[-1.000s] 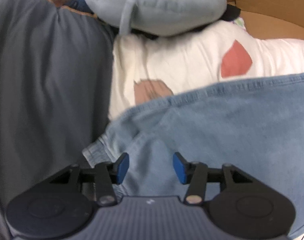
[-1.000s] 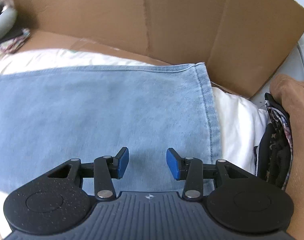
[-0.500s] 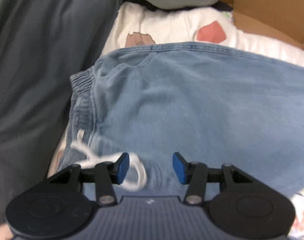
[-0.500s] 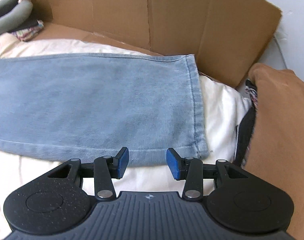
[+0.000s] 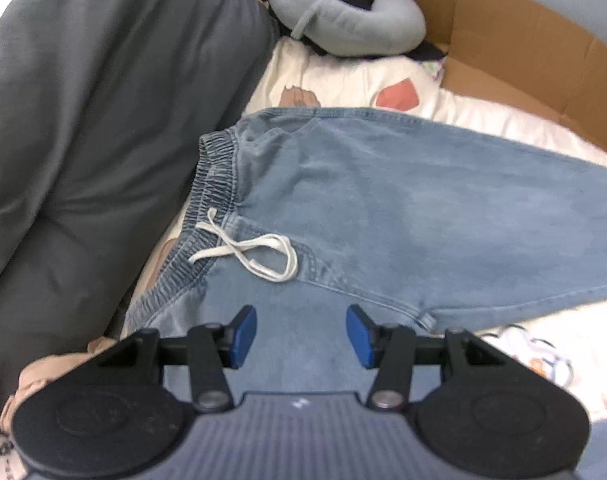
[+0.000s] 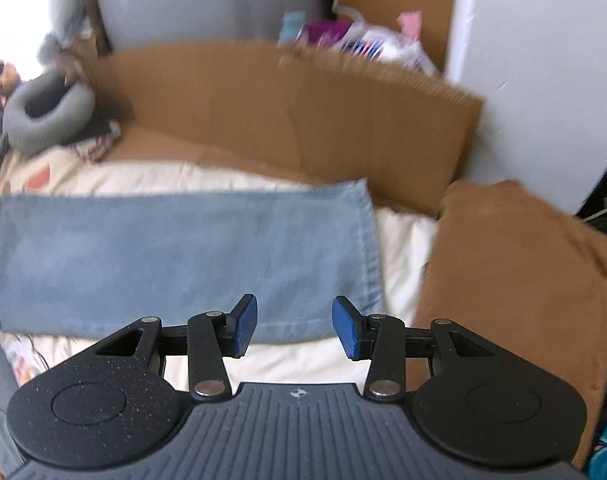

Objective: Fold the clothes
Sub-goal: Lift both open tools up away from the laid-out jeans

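Jeans, light blue denim with elastic waistband, lie flat on the cream patterned bedsheet, legs doubled together. White drawstring sits loose on the jeans just below the waistband. Left gripper hovers over the waist end of the jeans, jaws wide apart, holding nothing. Right gripper hovers at the hem end of the jeans, jaws equally spread, empty. Brown cardboard sheet stands behind the jeans.

Quantities in view: one pair of jeans with one drawstring; one neck pillow; one cardboard sheet; one brown garment; two grippers, left and right.
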{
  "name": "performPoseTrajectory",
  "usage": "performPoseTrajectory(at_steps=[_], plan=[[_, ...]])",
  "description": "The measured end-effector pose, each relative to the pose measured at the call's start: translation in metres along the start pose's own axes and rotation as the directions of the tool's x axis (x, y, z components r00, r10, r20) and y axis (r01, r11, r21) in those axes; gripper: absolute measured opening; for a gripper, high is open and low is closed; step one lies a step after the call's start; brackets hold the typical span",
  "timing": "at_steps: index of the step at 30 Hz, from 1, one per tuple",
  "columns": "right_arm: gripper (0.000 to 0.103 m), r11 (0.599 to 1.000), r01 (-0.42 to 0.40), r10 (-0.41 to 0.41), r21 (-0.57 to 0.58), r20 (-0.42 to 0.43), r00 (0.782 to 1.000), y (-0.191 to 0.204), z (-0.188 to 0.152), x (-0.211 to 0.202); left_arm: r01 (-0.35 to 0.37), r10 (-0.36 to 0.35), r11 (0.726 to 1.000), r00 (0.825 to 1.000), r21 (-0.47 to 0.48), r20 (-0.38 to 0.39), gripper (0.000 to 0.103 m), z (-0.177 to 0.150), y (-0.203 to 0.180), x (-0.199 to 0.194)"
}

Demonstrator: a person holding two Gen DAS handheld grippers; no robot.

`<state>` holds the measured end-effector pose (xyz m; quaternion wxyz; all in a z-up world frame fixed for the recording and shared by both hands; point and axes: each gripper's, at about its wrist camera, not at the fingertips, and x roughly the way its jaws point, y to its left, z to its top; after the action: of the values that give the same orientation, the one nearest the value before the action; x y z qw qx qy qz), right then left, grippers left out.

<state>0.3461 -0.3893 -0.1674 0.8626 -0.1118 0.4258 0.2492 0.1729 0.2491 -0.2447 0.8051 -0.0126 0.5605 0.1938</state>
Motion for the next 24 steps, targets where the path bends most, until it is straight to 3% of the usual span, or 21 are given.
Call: performPoseTrajectory(at_steps=[18, 24], plan=[[0.048, 0.998, 0.064, -0.061, -0.015, 0.167, 0.984, -0.076, 0.076, -0.2, 0.02, -0.018, 0.989, 1.0, -0.147, 0.017, 0.054, -0.066, 0.037, -0.099], [0.048, 0.995, 0.067, -0.054, -0.073, 0.17, 0.984, -0.087, 0.067, -0.246, 0.031, -0.028, 0.984, 0.999, -0.177, 0.016, 0.054, -0.094, 0.042, -0.116]])
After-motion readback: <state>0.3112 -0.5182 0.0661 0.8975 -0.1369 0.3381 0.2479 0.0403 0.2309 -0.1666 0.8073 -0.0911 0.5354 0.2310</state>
